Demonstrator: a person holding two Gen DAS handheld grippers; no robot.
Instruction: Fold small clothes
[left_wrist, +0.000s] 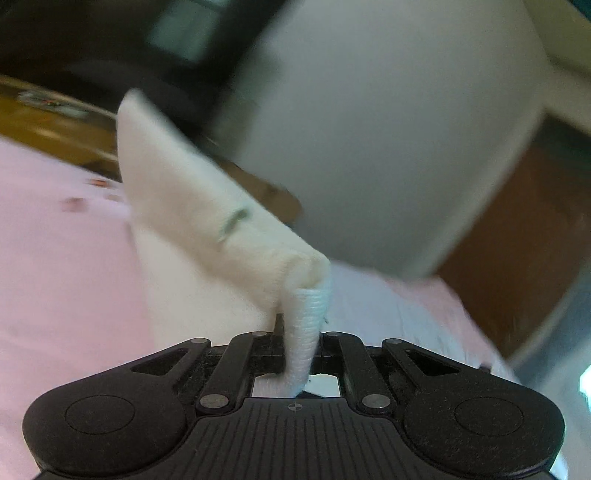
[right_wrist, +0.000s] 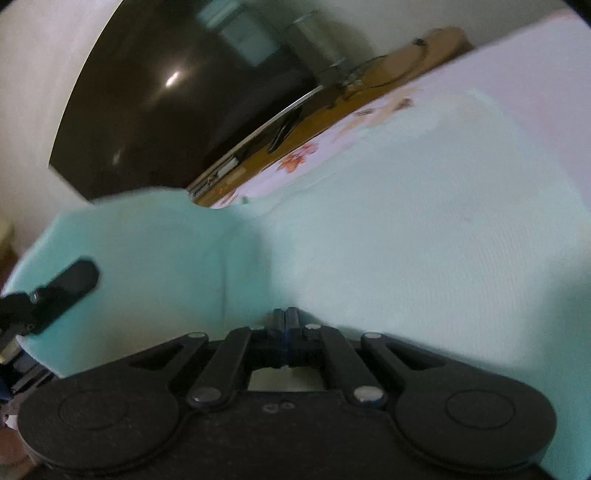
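Left tongs (left_wrist: 297, 354): matte black plastic, two round housings flanking a ribbed centre plate stamped with a small crosshair mark, silver rivets at the link pivots. Right tongs (right_wrist: 286, 332): same black build, triangular cut-outs in the outer links, dusty, scuffed surface.

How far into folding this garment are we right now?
Nothing looks finished. In hand: the left gripper is shut on the garment's ribbed edge, lifting it off the pink sheet; the right gripper is shut at its pale green cloth. Left: laying the raised flap over and flattening.
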